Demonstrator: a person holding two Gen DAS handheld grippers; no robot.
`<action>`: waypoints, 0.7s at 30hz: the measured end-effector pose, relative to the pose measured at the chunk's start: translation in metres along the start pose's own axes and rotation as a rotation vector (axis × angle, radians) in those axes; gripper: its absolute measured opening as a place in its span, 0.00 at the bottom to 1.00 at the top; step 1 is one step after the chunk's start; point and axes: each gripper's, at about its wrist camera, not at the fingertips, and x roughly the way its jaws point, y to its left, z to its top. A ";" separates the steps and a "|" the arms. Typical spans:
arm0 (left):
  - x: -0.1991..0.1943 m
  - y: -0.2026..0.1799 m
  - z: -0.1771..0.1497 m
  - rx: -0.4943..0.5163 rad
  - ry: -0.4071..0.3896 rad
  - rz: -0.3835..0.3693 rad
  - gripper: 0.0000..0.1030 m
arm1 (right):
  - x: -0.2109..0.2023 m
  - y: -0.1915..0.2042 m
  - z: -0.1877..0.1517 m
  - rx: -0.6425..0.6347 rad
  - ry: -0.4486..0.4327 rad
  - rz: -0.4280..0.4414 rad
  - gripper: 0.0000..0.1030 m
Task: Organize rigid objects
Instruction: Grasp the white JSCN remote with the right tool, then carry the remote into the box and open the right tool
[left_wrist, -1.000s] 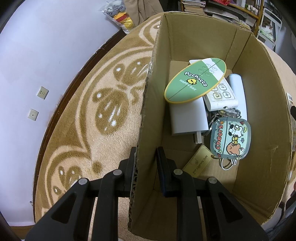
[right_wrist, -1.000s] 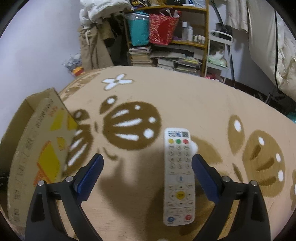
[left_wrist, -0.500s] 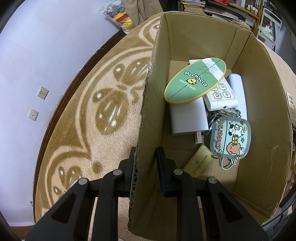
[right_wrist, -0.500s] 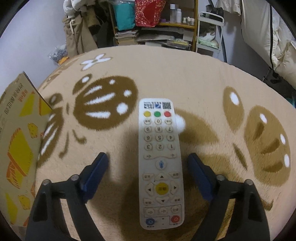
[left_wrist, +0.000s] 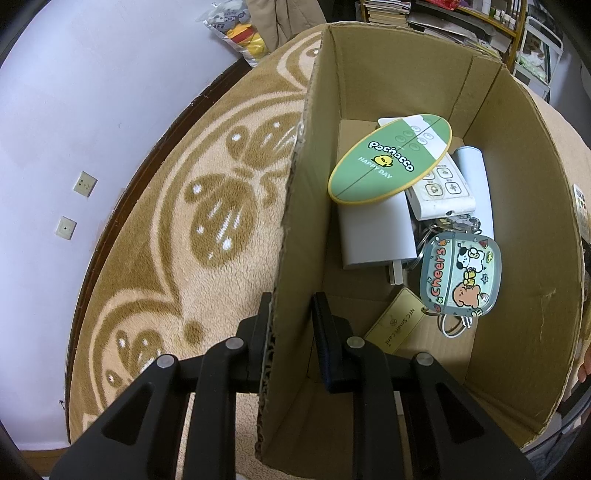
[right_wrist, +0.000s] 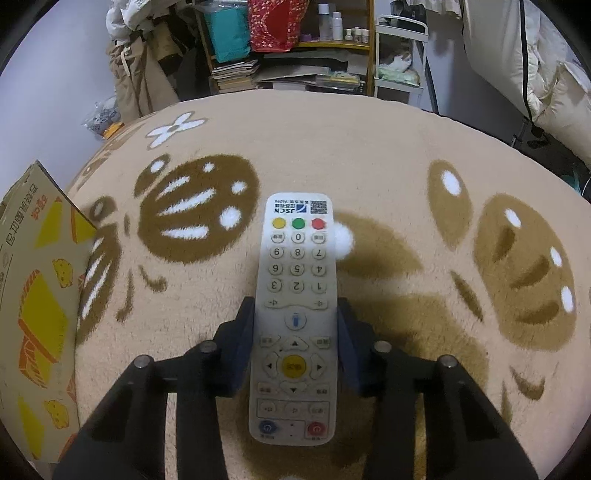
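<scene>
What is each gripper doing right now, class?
Left gripper: shut on the box wall.
Right gripper: shut on the remote, which lies on the rug.

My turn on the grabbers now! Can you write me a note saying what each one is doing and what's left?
Left gripper: jaws shut on the cardboard box wall, steadying it.
Right gripper: jaws closed on the sides of the white remote, which lies on the rug; not lifted yet.
Done: in the box are a green Pochacco card, a Cheers keychain, a gold card, a white charger and a smaller remote.
Left: lift the remote and put it in the box, to the right gripper's left.
</scene>
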 end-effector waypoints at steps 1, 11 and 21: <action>0.000 0.000 0.000 0.001 0.000 0.000 0.20 | 0.000 0.000 0.000 0.001 0.000 0.002 0.43; 0.000 -0.001 0.000 0.002 -0.001 0.003 0.20 | -0.005 -0.001 -0.001 0.022 -0.017 -0.025 0.43; 0.001 -0.001 0.000 0.004 0.000 0.005 0.20 | -0.023 -0.003 0.003 0.064 -0.064 0.011 0.43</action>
